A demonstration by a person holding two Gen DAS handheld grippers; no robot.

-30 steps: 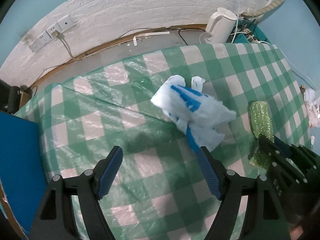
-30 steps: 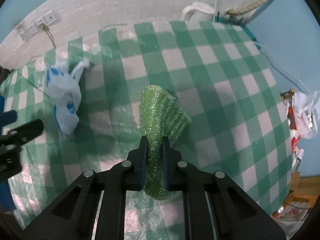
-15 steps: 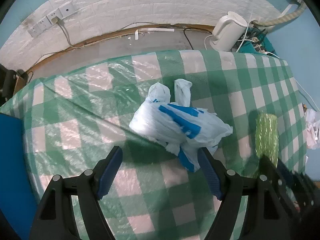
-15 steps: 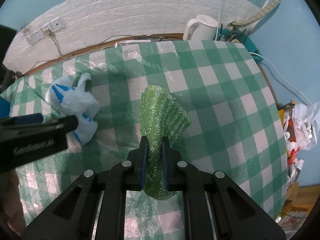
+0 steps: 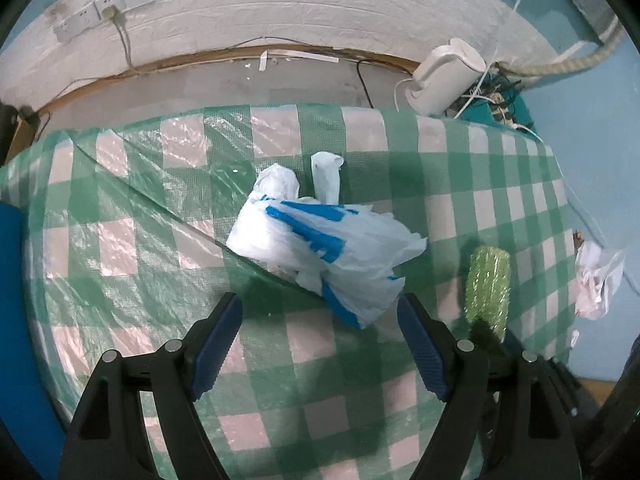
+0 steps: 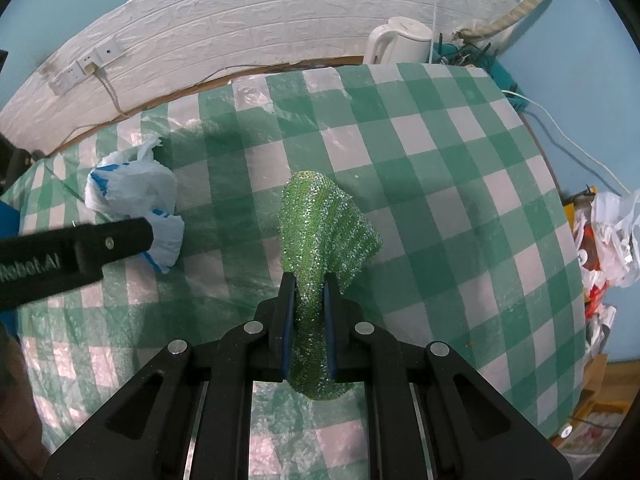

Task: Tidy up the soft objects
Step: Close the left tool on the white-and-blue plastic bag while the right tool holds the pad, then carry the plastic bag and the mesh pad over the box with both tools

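A crumpled white and blue plastic bag [image 5: 324, 248] lies on the green checked tablecloth [image 5: 120, 240]; it also shows in the right wrist view [image 6: 132, 196]. My left gripper [image 5: 320, 332] is open and empty, just short of the bag's near end. My right gripper [image 6: 308, 300] is shut on a sparkly green scrubbing cloth [image 6: 320, 232] and holds it above the table. The cloth also shows at the right of the left wrist view [image 5: 488, 284]. The left gripper's arm [image 6: 72, 248] crosses the left of the right wrist view.
A white electric kettle [image 5: 444, 76] and tangled cables stand at the table's back right corner. A white brick wall with sockets [image 5: 104, 12] lies behind. Crumpled bags [image 6: 608, 236] lie off the table's right edge. A blue object [image 5: 16, 320] sits at the left.
My left gripper has drawn back and swung so the bag sits centred ahead of its open fingers. My right gripper has lifted a little, still holding the green cloth.
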